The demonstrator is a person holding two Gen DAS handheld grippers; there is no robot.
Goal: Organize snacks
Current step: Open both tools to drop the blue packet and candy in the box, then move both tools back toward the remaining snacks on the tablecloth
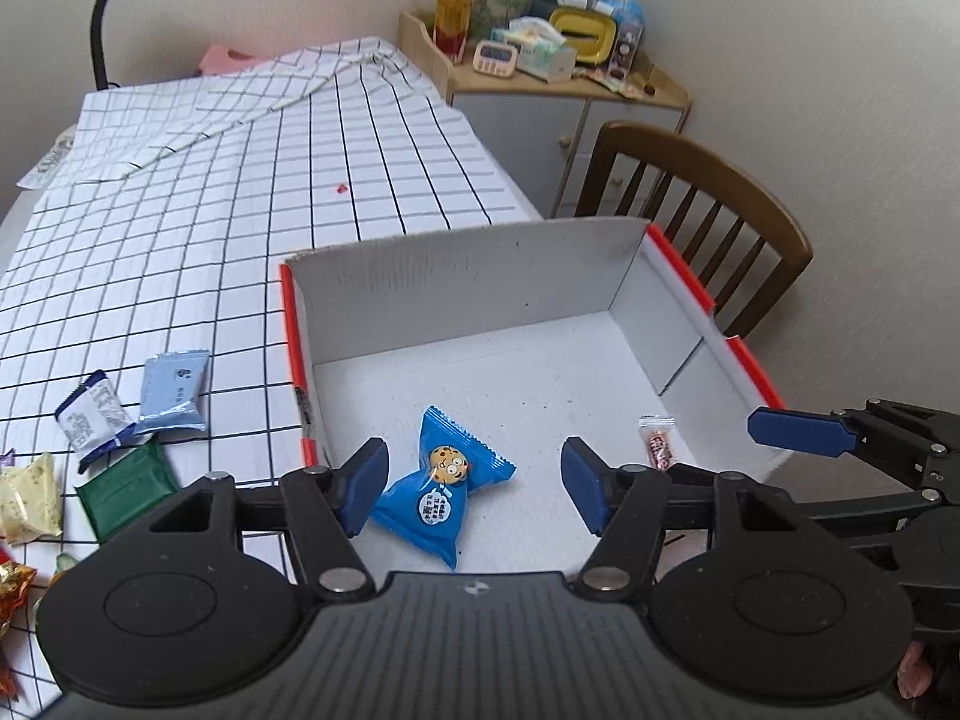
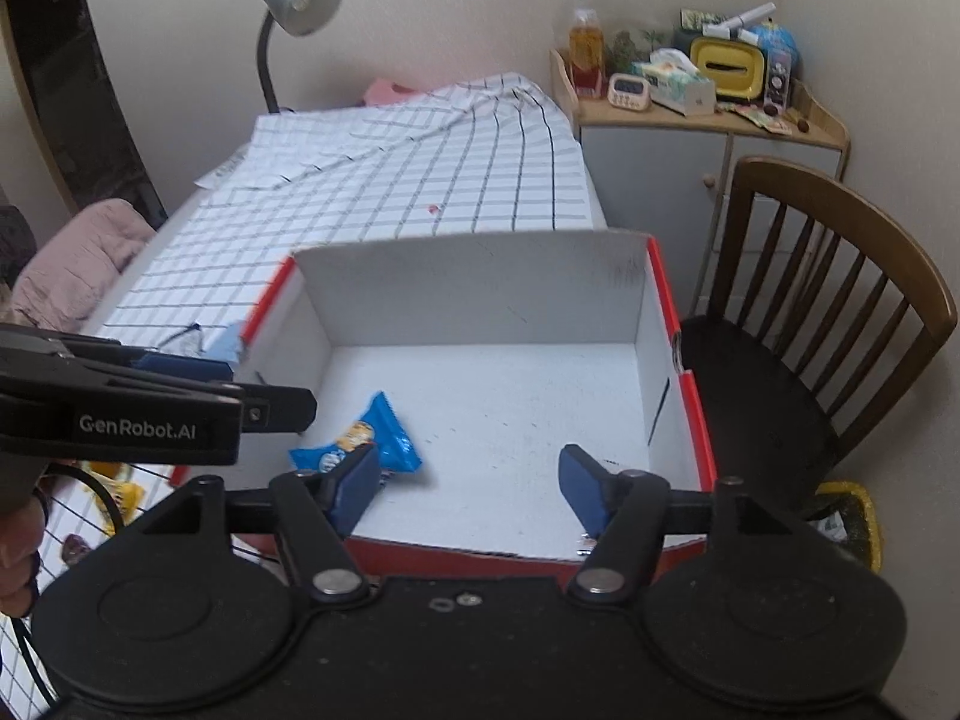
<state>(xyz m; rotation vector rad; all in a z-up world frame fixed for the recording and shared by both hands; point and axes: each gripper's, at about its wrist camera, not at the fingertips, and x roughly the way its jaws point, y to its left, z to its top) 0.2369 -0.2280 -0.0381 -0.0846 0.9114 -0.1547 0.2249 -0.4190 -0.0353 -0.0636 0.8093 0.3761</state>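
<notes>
Inside white box (image 1: 480, 276), bright-blue cookie packet (image 1: 441, 489)

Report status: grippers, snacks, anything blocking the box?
Left gripper and right gripper open, empty. Blue cookie packet, small candy in box. Nothing blocking.

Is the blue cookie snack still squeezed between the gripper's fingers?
No, the blue cookie snack lies on the floor of the box, with the left gripper open around it, not touching.

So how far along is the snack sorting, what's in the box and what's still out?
Done: the blue cookie packet and a small pink candy lie in the box. In hand: nothing; left gripper and right gripper are open. Left: the loose packets on the tablecloth.
</notes>
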